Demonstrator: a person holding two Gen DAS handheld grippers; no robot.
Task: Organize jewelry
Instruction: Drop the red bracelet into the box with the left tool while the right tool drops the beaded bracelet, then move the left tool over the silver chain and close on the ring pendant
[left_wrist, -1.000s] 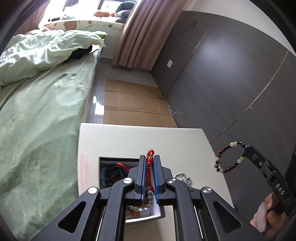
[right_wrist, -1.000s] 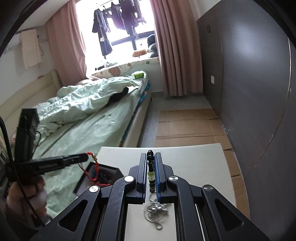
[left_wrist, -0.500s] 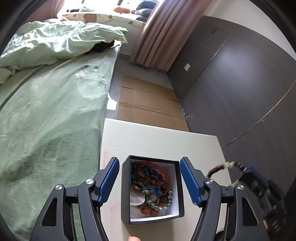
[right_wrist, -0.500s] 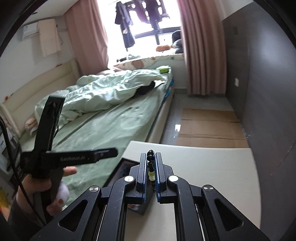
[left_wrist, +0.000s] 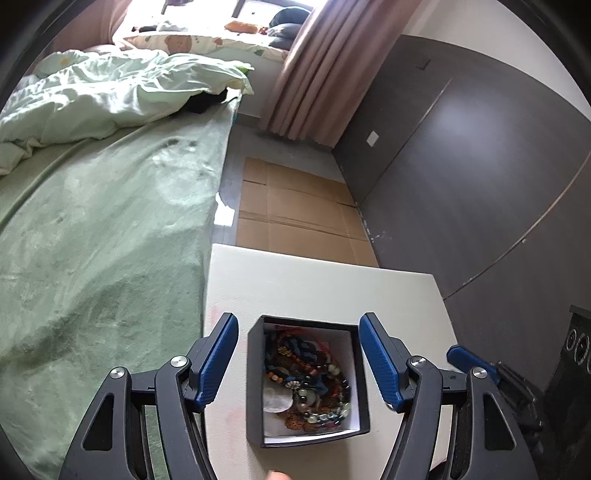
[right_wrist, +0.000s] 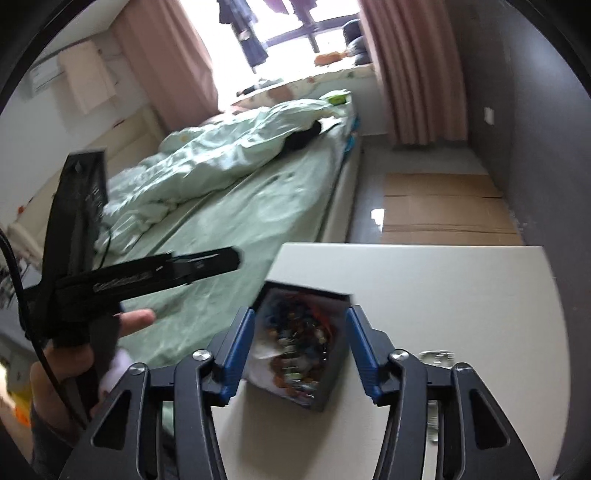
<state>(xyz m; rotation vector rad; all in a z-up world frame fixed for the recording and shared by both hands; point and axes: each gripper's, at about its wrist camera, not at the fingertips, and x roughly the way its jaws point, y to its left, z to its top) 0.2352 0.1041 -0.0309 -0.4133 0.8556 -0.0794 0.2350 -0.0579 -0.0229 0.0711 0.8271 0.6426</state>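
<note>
The small square black box with a white lining (left_wrist: 309, 380), heaped with beaded bracelets and cords, is seen standing on the off-white rectangular bench (left_wrist: 321, 284), close to its left edge beside the green-covered bed (left_wrist: 103, 229). In the left wrist view the box is framed squarely between the blue-padded fingers (left_wrist: 218, 358) of the left gripper (left_wrist: 301, 360), which are spread wide and hold nothing; the box lies dead ahead at 12 o'clock, its sides running parallel to the fingers.

In the right wrist view the right gripper (right_wrist: 299, 345) is likewise spread wide and empty, its fingers (right_wrist: 240, 350) set to either side of the same box (right_wrist: 301, 341), which appears turned so that one corner points toward 6 o'clock. This picture is blurred by motion, so finer contact cannot be told. A small silvery tangle of metal jewelry (right_wrist: 437, 356) is seen on the bench at about 3 o'clock from the right fingertips, just beside the right finger, apart from the box.

That loose piece is judged to be the thing remaining to be gathered. The right gripper is judged the nearer of the two, and a swing toward 3 o'clock is called for before any closing. Its long axis cannot be told.
</note>
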